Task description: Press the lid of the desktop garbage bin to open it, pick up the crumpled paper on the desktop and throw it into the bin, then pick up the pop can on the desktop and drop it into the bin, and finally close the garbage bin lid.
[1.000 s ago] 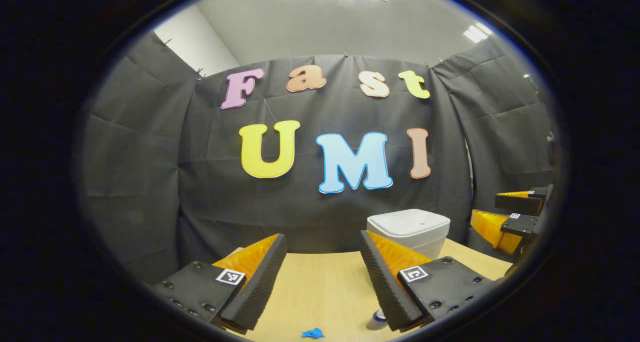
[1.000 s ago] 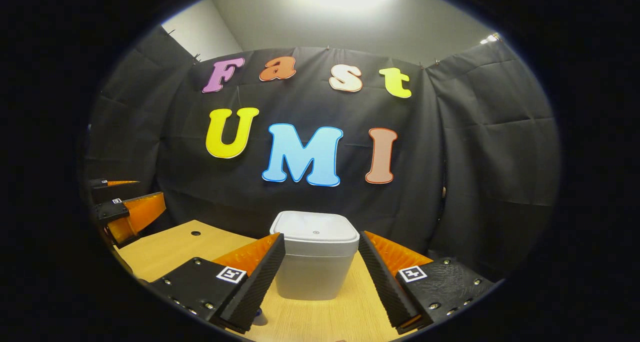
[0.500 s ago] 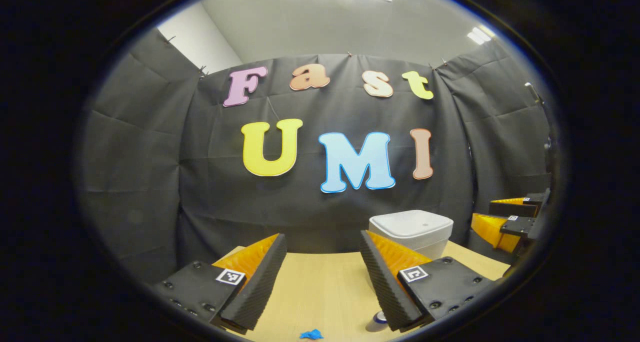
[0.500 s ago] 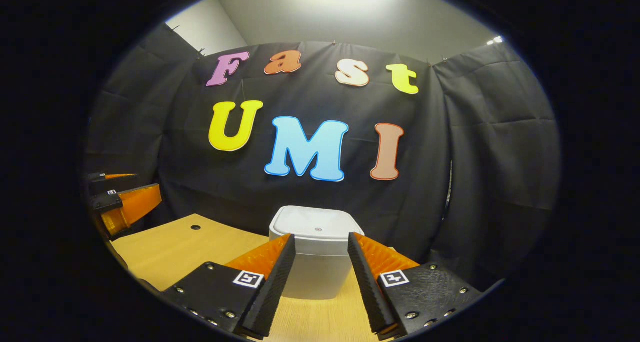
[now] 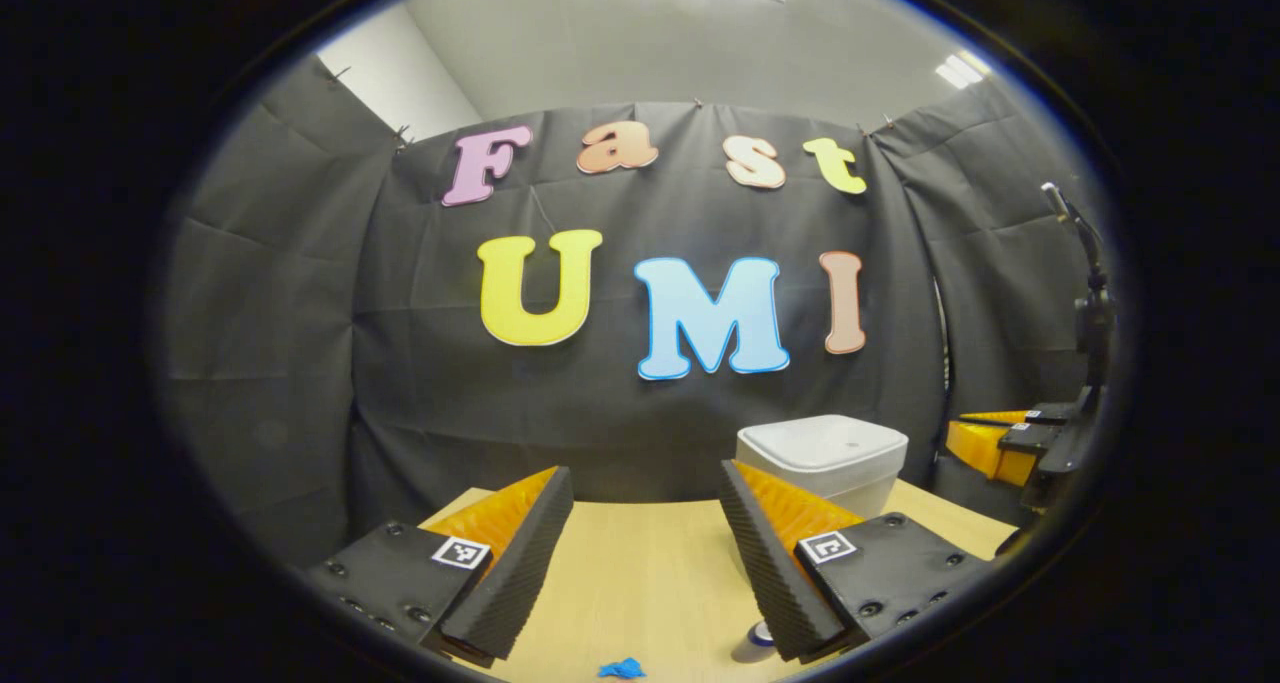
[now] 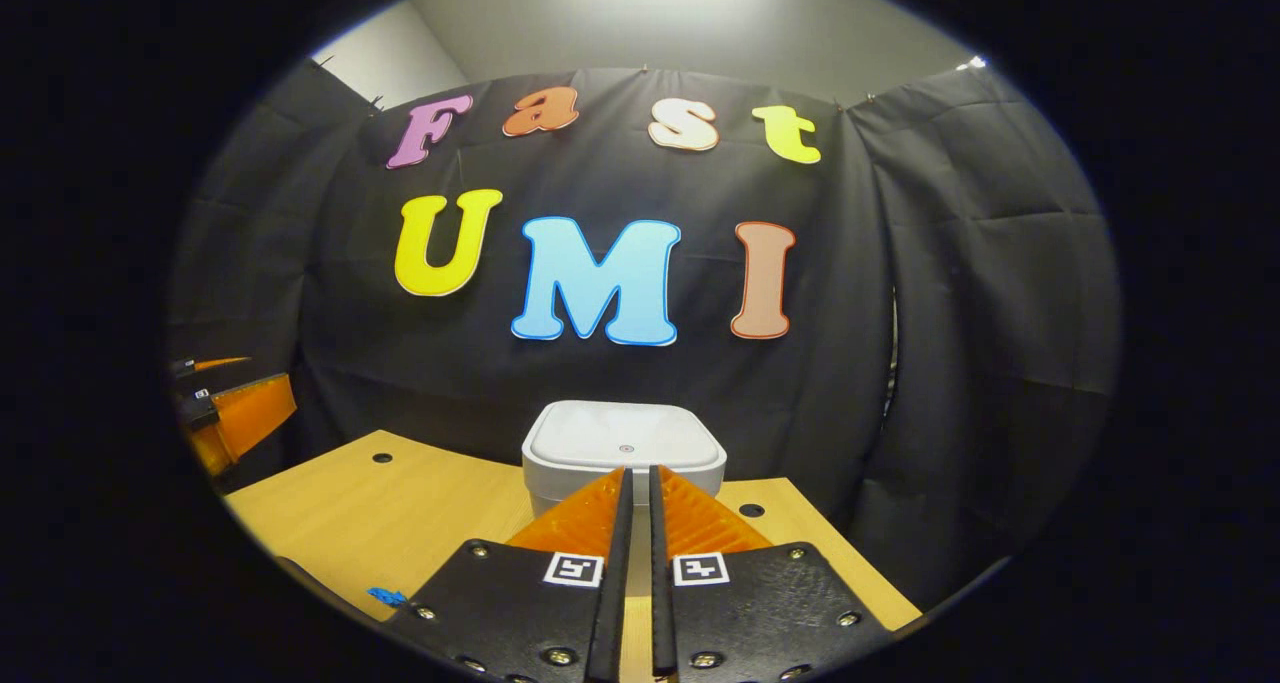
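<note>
- Right gripper (image 6: 635,483) nearly clenched, fingers a thin gap apart with nothing between them, tips aimed at the near edge of the white desktop garbage bin (image 6: 624,448) and poised just short of it.
- Bin lid (image 6: 622,435) down and flat, a small dot near its middle; bin standing toward the far side of the wooden desktop (image 6: 400,503), close to the booth's cloth wall.
- Left gripper (image 5: 645,503) released, fingers spread wide over bare desk, empty, well left of the bin (image 5: 822,455).
- Blue crumpled paper (image 5: 621,669) lying on the near desk below the left gripper; also seen as a blue scrap (image 6: 386,596) at the near left in the right gripper view.
- Pop can (image 5: 757,638) partly hidden behind the left gripper's right finger, only a sliver visible.
- Step in hand, judged: pressing the lid to pop it open.
- Best done with tips kept together as one blunt point, lowered straight down onto the lid, probably near its front edge.
- Short, firm press, then a clean lift away so the lid can swing up.
- Risk: an off-centre push tipping or sliding the light bin toward the wall.
</note>
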Action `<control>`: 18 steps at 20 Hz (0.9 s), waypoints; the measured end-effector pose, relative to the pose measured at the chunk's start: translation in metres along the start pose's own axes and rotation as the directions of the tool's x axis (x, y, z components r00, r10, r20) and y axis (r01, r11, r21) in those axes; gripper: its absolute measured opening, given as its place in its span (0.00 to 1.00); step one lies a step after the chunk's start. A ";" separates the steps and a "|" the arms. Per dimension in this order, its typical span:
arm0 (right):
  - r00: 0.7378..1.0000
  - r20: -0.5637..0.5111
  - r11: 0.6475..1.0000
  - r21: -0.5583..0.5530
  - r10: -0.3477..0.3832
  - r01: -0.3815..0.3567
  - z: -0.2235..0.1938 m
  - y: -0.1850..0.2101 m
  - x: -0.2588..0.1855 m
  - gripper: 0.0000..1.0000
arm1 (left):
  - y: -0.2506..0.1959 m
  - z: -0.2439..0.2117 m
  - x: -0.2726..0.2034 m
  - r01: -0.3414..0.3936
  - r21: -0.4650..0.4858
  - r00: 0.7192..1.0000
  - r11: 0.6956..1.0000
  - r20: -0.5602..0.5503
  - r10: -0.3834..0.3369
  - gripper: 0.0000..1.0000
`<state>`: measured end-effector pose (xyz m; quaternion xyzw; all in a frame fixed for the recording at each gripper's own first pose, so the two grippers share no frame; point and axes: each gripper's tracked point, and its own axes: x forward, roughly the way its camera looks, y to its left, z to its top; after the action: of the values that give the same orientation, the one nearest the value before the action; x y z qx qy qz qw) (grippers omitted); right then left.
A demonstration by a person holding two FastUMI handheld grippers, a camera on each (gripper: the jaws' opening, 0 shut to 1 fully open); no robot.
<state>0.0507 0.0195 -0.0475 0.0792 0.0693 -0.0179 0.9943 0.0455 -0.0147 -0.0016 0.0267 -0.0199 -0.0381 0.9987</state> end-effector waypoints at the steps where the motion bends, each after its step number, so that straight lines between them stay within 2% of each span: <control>1: 1.000 -0.010 1.000 0.016 0.005 -0.005 -0.002 0.002 0.002 0.12 | 0.000 -0.001 0.003 0.003 -0.001 1.000 1.000 -0.003 -0.003 0.99; 3: 0.999 -0.035 0.998 0.058 -0.001 0.003 -0.011 -0.003 0.005 0.10 | 0.002 -0.004 0.005 -0.002 0.000 1.000 1.000 -0.006 0.002 0.99; 4: 0.999 -0.043 0.996 0.087 0.012 -0.008 -0.012 -0.003 0.010 0.00 | 0.003 -0.004 0.005 -0.002 -0.002 1.000 1.000 -0.006 0.002 0.99; 7: 0.997 -0.078 0.992 0.122 0.024 -0.014 -0.021 -0.005 0.020 0.01 | 0.007 -0.008 0.007 -0.007 -0.014 1.000 1.000 -0.013 0.007 0.99; 11: 0.997 -0.064 0.995 0.095 0.035 -0.029 -0.019 -0.007 0.038 0.01 | 0.015 -0.011 0.011 -0.025 -0.020 0.999 0.999 -0.020 0.025 0.99; 17: 1.000 -0.009 0.999 -0.016 0.029 -0.029 -0.002 -0.004 0.087 0.01 | 0.026 -0.023 0.019 -0.047 -0.020 0.998 0.999 -0.047 0.046 0.99; 18: 0.999 -0.002 0.999 -0.027 0.033 -0.033 -0.001 -0.002 0.096 0.01 | 0.027 -0.026 0.020 -0.050 -0.021 0.997 0.999 -0.057 0.049 0.94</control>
<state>0.1451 0.0149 -0.0623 0.0668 0.0691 -0.0006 0.9954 0.0683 0.0121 -0.0253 0.0159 0.0083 -0.0128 0.9998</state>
